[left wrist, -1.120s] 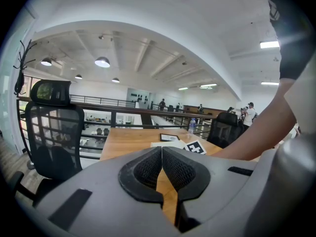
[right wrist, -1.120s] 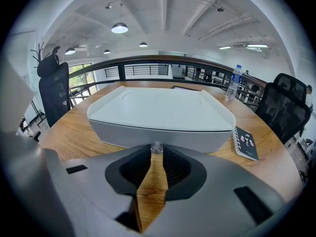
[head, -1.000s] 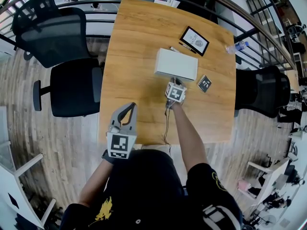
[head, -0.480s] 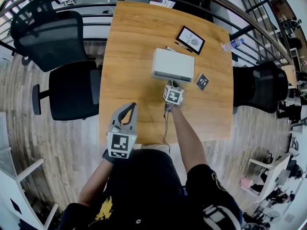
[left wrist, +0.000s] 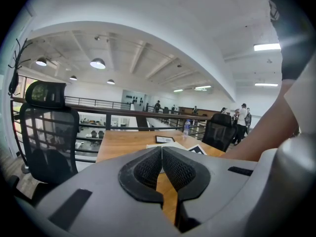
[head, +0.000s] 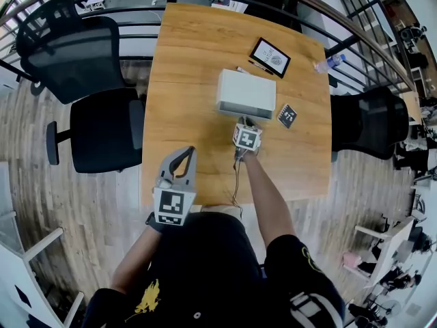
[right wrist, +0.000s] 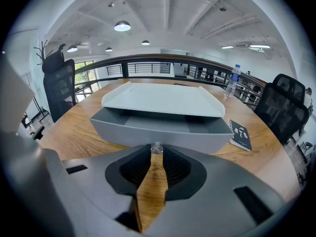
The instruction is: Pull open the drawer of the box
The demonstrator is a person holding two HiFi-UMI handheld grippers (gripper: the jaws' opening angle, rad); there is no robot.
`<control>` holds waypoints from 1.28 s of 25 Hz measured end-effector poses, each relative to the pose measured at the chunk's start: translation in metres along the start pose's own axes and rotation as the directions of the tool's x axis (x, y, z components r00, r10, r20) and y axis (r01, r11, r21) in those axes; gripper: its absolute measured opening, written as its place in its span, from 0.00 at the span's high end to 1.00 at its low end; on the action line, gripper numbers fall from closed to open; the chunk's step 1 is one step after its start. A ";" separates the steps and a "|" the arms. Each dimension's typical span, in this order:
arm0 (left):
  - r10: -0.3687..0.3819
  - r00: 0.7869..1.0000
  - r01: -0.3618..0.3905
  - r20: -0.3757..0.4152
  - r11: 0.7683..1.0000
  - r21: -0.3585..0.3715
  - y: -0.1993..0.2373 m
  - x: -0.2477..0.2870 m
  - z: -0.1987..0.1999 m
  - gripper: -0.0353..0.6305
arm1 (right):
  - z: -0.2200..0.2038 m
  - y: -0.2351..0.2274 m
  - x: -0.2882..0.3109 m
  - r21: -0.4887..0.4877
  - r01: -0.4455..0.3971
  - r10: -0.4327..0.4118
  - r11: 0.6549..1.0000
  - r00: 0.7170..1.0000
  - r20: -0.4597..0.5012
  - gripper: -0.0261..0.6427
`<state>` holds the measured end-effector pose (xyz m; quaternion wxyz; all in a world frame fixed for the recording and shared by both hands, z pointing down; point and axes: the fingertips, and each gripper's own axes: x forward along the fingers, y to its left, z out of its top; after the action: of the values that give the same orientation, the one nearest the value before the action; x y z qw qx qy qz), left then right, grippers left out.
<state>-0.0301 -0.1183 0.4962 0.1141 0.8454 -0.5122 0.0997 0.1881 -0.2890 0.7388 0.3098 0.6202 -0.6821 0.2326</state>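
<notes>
The box (head: 247, 92) is a smooth pale rectangular case in the middle of the wooden surface (head: 198, 60). Its grey drawer (right wrist: 158, 130) stands partly out. The right hand-held gripper (right wrist: 156, 153) pinches the drawer's small clear round knob (right wrist: 156, 146) between ribbed black pads. The left hand-held gripper (left wrist: 162, 154) is pressed together and empty, at the near edge. The print on the small black card (head: 287, 115) is too small to read.

One box (head: 247, 94), one knob (right wrist: 156, 147), one bottle (head: 326, 64) — two grippers (head: 181, 152) (head: 248, 120).
</notes>
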 end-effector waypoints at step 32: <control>-0.035 0.999 0.035 0.020 0.999 0.005 -0.023 -0.003 0.002 0.92 | -0.032 0.005 -0.029 -0.010 -0.030 0.030 0.999 0.999 -0.035 0.86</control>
<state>-0.0110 -0.1063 0.4912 0.1088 0.8555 -0.4982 0.0901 0.1890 -0.2462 0.7408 0.3216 0.6041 -0.6870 0.2443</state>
